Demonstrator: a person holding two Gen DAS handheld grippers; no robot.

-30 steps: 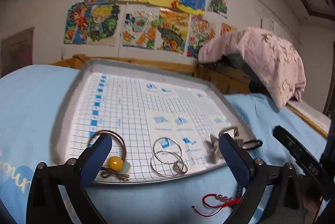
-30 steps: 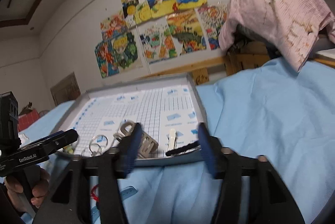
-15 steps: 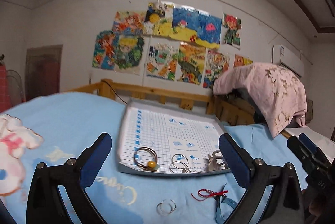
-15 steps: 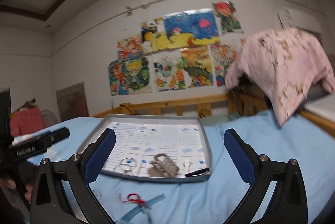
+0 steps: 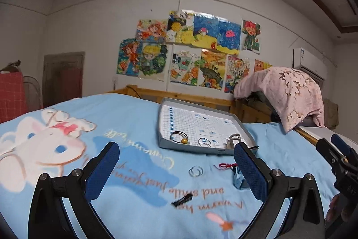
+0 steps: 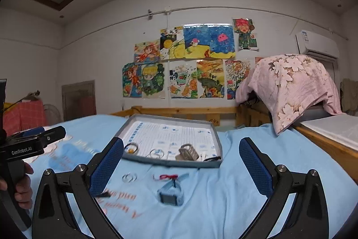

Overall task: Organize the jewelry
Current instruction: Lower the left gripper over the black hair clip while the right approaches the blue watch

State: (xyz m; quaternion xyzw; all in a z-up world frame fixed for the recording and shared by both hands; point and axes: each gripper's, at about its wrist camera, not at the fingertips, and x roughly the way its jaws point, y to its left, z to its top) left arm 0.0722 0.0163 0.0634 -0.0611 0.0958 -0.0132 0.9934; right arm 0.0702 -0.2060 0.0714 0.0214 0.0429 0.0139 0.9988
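— Bright cartoon drawings [image 6: 185, 62] cover the white wall behind a bed [image 5: 125, 127] with a blue blanket. What sits on it?

— One grey tray [image 5: 162, 127] lined with grid paper, near the wooden rail [image 6: 179, 109]. Inside the tray, along its near edge: a hair tie with a yellow bead [image 5: 180, 137], silver hoops [image 5: 204, 142], a metal clip [image 6: 188, 152] and a black hairpin [image 6: 212, 158].

— Anything outside the tray?

— Yes, on the blanket just in front of the tray: small silver rings [image 5: 196, 171], a red cord [image 6: 167, 176], a blue watch [image 6: 171, 194], and nearer the camera a black clip [image 5: 182, 199].

— And the tools?

— Left tool [image 5: 176, 174] and right tool [image 6: 181, 165] both hang above the blanket, in front of the tray, their blue pads spread wide apart with nothing held.
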